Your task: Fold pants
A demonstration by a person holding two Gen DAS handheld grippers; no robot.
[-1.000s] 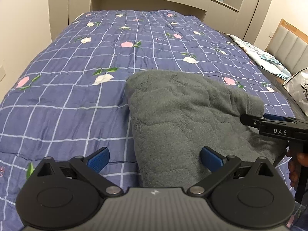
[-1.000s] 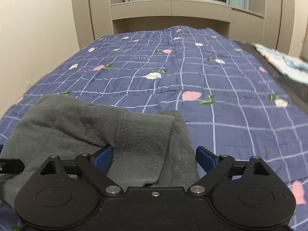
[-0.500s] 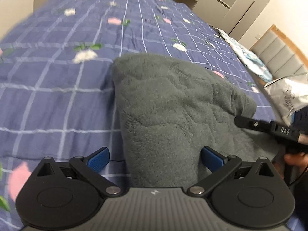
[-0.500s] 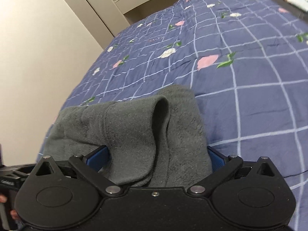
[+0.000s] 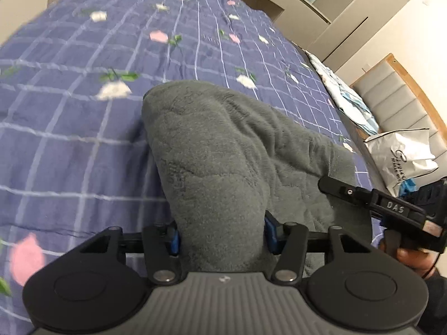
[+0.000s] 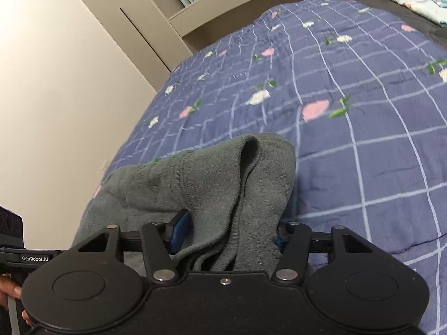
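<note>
The grey fleece pants [image 5: 223,150] lie folded on the blue flowered bedspread [image 5: 83,83]. My left gripper [image 5: 221,236] is shut on the near left edge of the pants, fabric bunched between its blue pads. My right gripper [image 6: 227,233] is shut on the near right edge of the pants [image 6: 212,178], where folded layers stand up in a ridge. The right gripper also shows in the left wrist view [image 5: 374,201] at the right side of the pants.
The bedspread [image 6: 349,97] stretches far ahead to a beige headboard unit [image 5: 307,0]. A light blue cloth [image 5: 349,103] lies along the bed's right edge. A white bag [image 5: 402,159] and a padded bench [image 5: 399,103] stand at the right. A beige wall [image 6: 56,83] is at the left.
Both grippers have closed from open onto the near edge of the pants. Both cameras have tilted and moved closer to the fabric.
</note>
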